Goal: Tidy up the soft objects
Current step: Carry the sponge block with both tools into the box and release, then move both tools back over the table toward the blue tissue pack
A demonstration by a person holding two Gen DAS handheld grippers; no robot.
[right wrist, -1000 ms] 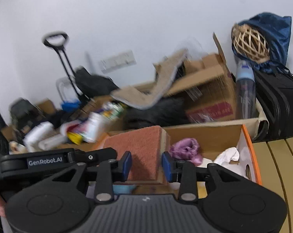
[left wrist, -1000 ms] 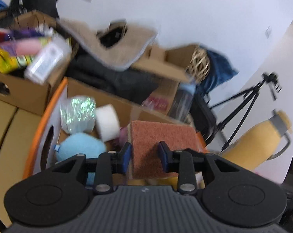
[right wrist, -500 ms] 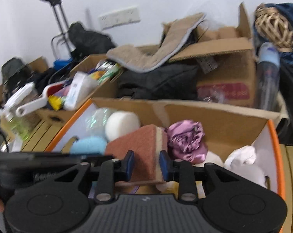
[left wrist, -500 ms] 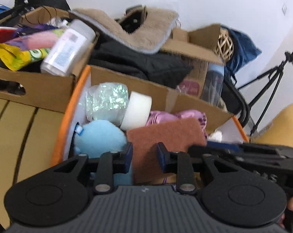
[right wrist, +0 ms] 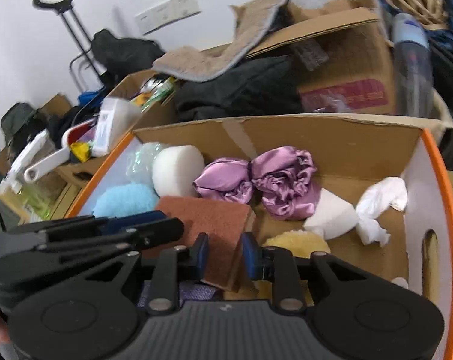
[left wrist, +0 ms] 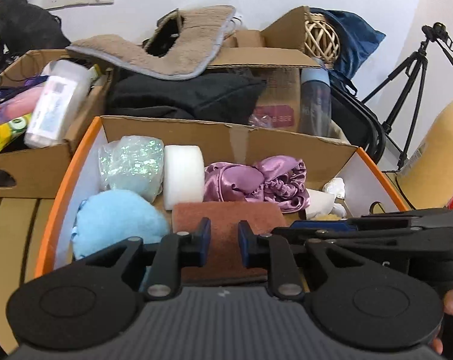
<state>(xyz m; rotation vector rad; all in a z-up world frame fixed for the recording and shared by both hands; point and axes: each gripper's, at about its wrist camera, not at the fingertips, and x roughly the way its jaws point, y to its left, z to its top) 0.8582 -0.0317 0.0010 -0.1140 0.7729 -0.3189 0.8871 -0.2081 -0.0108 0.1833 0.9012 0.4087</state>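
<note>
A brown scouring sponge [left wrist: 226, 219] [right wrist: 208, 219] with a tan underside lies tilted low in the front of an orange-rimmed cardboard box [left wrist: 70, 177] [right wrist: 445, 198]. My left gripper [left wrist: 223, 241] [right wrist: 172, 225] has the sponge between its closing jaws at the near edge. My right gripper [right wrist: 225, 253] [left wrist: 286, 229] comes in from the right, and its closing jaws pinch the sponge's corner. Around the sponge in the box are a blue fluffy ball [left wrist: 115, 222], a white foam roll [left wrist: 183, 177], a purple satin cloth [left wrist: 256, 180], a yellow sponge [right wrist: 295, 240] and white tissue [right wrist: 379, 204].
A second carton [left wrist: 25, 168] with bottles and packets stands to the left. Behind the box are a black garment [left wrist: 181, 96], a beige fleece piece [left wrist: 181, 51], a water bottle [left wrist: 314, 102] and a further carton. A tripod [left wrist: 412, 69] stands at the far right.
The sponge came down from upright above the box to lie low inside it. Both grippers sank with it, their jaws drew closer together, and the left view levelled out.
</note>
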